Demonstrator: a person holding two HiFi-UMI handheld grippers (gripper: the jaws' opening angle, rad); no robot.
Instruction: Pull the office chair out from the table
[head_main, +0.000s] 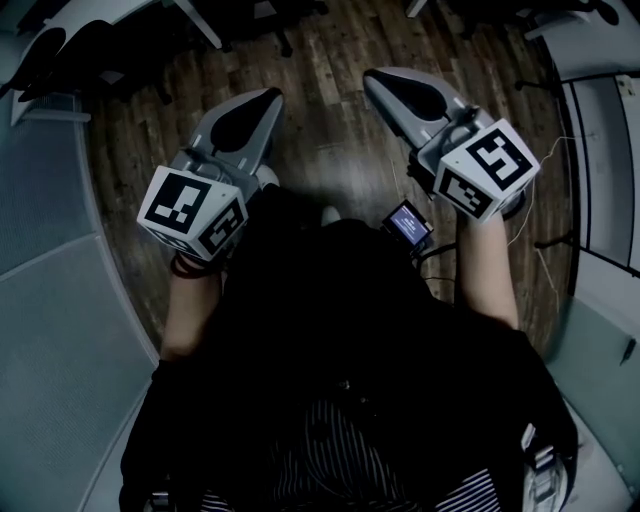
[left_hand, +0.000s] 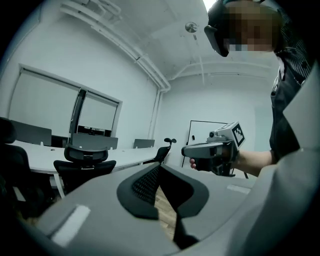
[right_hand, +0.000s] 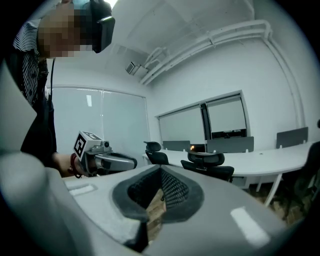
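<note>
A black office chair (left_hand: 85, 161) stands tucked against the long white table (left_hand: 127, 156) in the left gripper view. The right gripper view shows a black office chair (right_hand: 208, 165) at the white table (right_hand: 272, 159). Both are some way ahead of the jaws. In the head view my left gripper (head_main: 272, 96) and right gripper (head_main: 372, 78) are held side by side over the wooden floor (head_main: 330, 140). Each is shut with nothing between its jaws. Each gripper camera also sees the other gripper: the right gripper (left_hand: 186, 151) and the left gripper (right_hand: 134, 162).
More black chairs (left_hand: 163, 152) (right_hand: 155, 153) stand further along the table. Table edges show at the head view's top left (head_main: 70, 25) and right (head_main: 600, 45). A whiteboard (left_hand: 205, 131) leans on the far wall. A small screen device (head_main: 407, 224) hangs at the person's front.
</note>
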